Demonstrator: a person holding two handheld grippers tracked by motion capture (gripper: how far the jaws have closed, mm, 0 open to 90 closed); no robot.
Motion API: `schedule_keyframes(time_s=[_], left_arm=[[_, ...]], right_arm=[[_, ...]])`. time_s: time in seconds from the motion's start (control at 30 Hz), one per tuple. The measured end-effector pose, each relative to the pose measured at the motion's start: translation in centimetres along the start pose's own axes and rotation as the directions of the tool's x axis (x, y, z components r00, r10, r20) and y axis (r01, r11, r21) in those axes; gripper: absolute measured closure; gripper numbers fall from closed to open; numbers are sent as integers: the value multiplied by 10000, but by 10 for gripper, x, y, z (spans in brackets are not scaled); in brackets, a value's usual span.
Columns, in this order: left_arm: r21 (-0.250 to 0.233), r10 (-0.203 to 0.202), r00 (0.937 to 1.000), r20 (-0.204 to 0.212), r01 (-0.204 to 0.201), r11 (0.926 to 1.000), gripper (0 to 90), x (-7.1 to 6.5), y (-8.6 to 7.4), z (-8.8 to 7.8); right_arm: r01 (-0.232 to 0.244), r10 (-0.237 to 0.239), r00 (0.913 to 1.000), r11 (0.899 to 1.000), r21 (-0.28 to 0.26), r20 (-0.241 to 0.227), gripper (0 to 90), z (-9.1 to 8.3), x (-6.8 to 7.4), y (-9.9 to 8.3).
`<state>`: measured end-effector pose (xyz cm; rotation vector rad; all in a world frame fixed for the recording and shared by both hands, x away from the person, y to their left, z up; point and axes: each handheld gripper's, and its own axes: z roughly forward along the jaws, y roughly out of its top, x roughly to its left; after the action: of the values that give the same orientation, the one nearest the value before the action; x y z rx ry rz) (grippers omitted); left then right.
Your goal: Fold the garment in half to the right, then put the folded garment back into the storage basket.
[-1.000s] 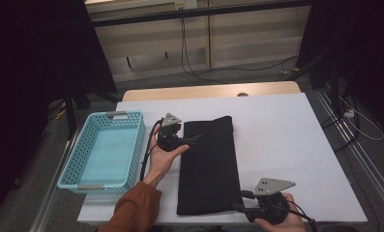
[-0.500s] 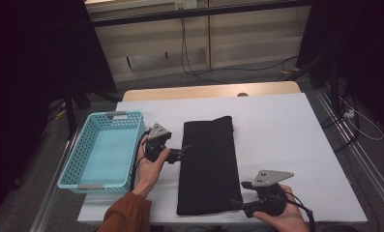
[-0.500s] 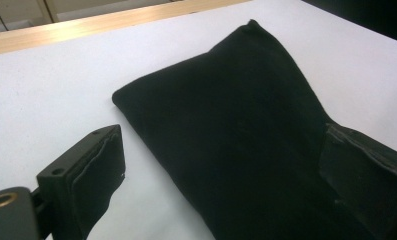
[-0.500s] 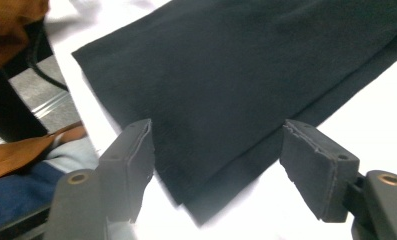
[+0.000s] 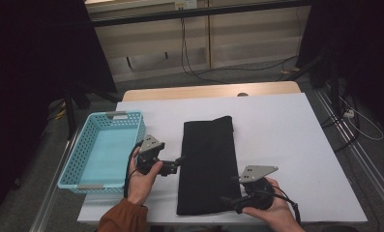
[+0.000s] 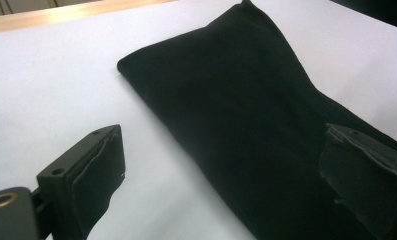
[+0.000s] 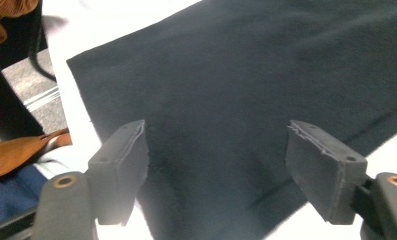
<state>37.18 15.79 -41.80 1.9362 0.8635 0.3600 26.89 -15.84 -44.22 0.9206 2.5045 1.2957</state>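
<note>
Change, left: your left gripper [image 5: 180, 161] has drawn back off the black cloth [image 5: 206, 164] toward the blue basket [image 5: 102, 147]; it now sits just beside the cloth's left edge.
Change, right: your right gripper [image 5: 228, 199] has just been opening its jaws, and nothing is pinched between them.
Tongs now: both pairs spread wide, both free of fabric.
Meaning: you've let go; the fold looks finished, so a fresh grasp comes next.
Cloth: folded lengthwise, flat mid-table on the white table [image 5: 286, 130].
Count: one cloth, one basket, two grippers.

Black folded cloth [image 5: 206, 164] — flat, lengthwise on white table [image 5: 286, 125].
</note>
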Motion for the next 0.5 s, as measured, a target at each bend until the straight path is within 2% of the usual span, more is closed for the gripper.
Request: schedule_keyframes(time_s=[0.03, 0.07, 0.1, 0.2, 0.23, 0.33, 0.37, 0.4, 0.47, 0.5], left_arm=[[143, -192, 9998, -2, 192, 9997, 55, -2, -2, -5], [143, -192, 9998, -2, 192, 9997, 54, -2, -2, -5], [121, -18, 10000, -65, 19, 9999, 54, -3, -5, -10], [112, -65, 9998, -168, 66, 9999, 55, -4, -6, -13], [36, -139, 9999, -35, 139, 9999, 54, -2, -8, -16], [11, -240, 9997, -37, 240, 9997, 54, 0, -10, -17], [-4, -406, 9992, 8, 406, 9992, 54, 1, -12, -16], [-4, -406, 9992, 8, 406, 9992, 56, 1, -12, -16], [-49, -907, 9944, 548, 911, 9958, 56, 5, -13, -15], [6, -663, 9977, 128, 663, 9978, 57, 5, -14, -13]], right_arm=[[190, -191, 9997, 9998, -36, -133, 235, 1, 2, 2], [190, -191, 9997, 9998, -36, -133, 235, 1, 2, 2], [305, -308, 9989, 9995, -72, -351, 232, 3, 4, 4], [505, -505, 9974, 9987, -4, -509, 233, 7, 7, 8], [659, -657, 9959, 9978, 21, -614, 243, 10, 10, 12], [863, -857, 9927, 9963, 36, -854, 273, 16, 15, 18], [925, -913, 9910, 9957, 70, -979, 282, 18, 16, 19], [981, -958, 9898, 9950, 163, -1050, 258, 21, 18, 21], [1168, -1126, 9867, 9927, 289, -1172, 258, 27, 21, 23], [1217, -1173, 9858, 9921, 296, -1204, 252, 30, 23, 23]])
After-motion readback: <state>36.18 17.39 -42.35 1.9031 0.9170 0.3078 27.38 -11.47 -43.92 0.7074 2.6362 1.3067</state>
